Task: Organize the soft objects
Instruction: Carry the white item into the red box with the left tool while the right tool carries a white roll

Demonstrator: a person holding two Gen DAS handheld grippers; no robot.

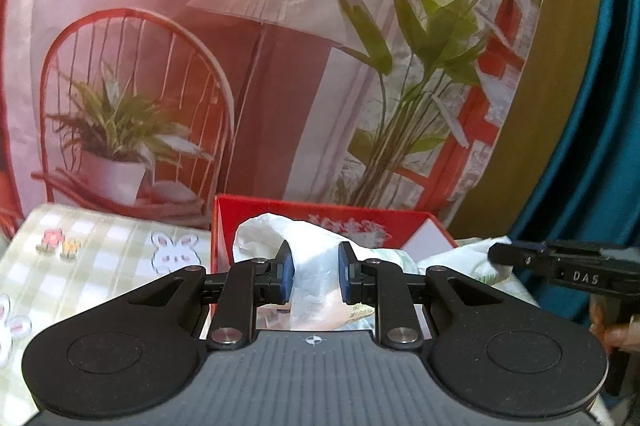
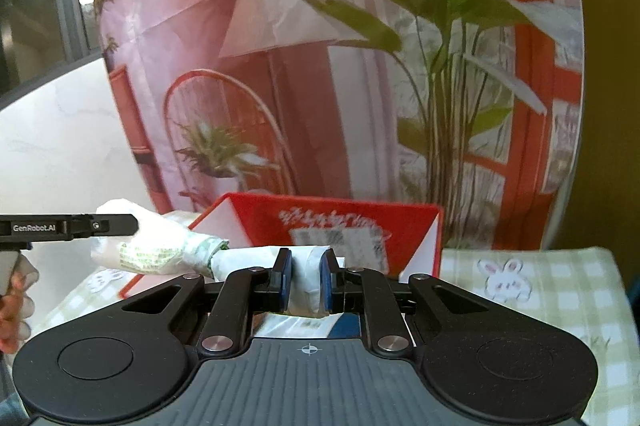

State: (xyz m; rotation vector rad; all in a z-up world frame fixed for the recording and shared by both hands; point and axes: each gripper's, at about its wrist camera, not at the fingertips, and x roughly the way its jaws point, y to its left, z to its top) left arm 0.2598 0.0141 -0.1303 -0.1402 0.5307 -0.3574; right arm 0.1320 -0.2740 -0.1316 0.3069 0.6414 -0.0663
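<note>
A white plastic bag [image 1: 312, 266] with green print is stretched between my two grippers above an open red box [image 1: 320, 214]. My left gripper [image 1: 316, 276] is shut on one end of the bag. My right gripper [image 2: 306, 280] is shut on the other end of the bag [image 2: 306, 278], which is twisted in the middle [image 2: 208, 250]. The red box [image 2: 340, 222] stands just beyond and below both grippers. The right gripper shows at the right edge of the left wrist view [image 1: 496, 254], and the left gripper at the left edge of the right wrist view [image 2: 132, 224].
The box stands on a green checked cloth with bunny prints [image 1: 100, 258], also seen in the right wrist view [image 2: 540, 286]. A printed backdrop with a chair, lamp and plants [image 1: 260, 66] hangs close behind. A teal curtain [image 1: 600, 146] is on the right.
</note>
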